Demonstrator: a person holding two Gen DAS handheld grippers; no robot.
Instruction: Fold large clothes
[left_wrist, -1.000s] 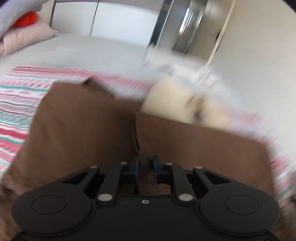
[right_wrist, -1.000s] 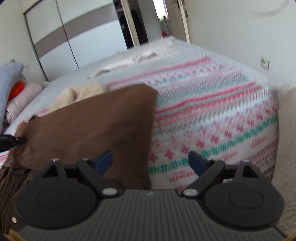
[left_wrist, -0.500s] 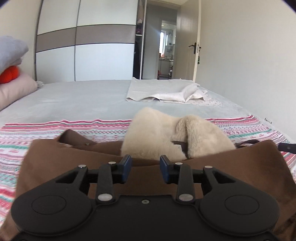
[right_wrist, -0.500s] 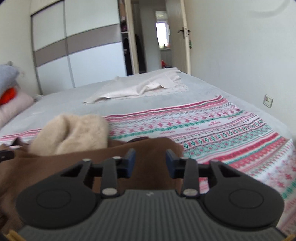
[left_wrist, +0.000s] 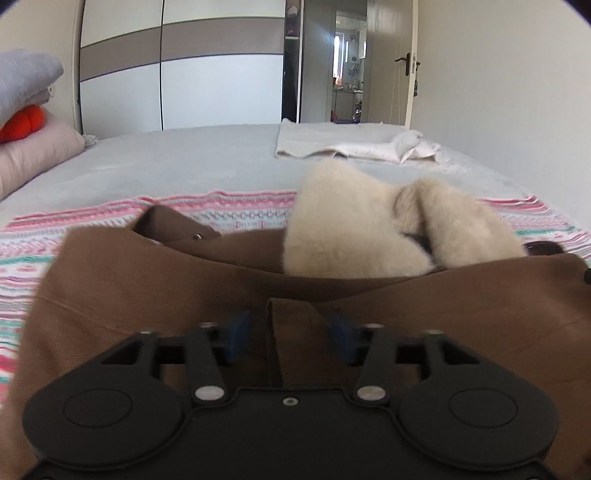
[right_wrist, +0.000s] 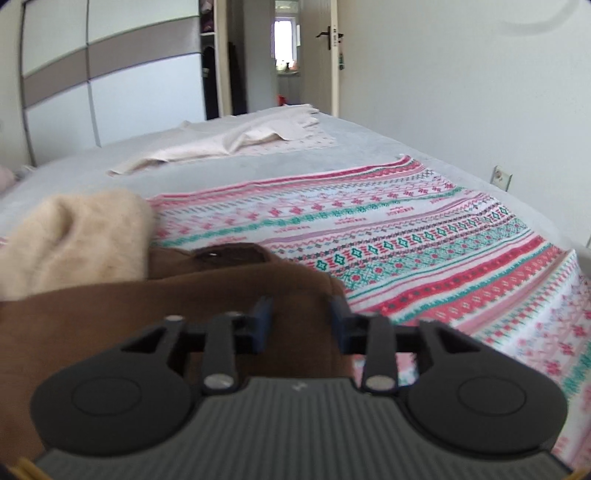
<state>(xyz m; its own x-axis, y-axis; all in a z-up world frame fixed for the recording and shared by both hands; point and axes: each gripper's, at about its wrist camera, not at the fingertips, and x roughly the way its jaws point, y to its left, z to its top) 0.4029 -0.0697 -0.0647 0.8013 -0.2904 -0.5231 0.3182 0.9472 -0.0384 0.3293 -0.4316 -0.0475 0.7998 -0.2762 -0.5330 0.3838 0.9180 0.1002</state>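
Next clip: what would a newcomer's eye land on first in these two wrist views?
The brown coat fills the foreground on the bed, with its cream fleece lining bulging up behind the folded edge. Under it lies a pink, red and green patterned blanket running off to the right. Both the left tongs and the right tongs stand open over the brown cloth, having just been opening.
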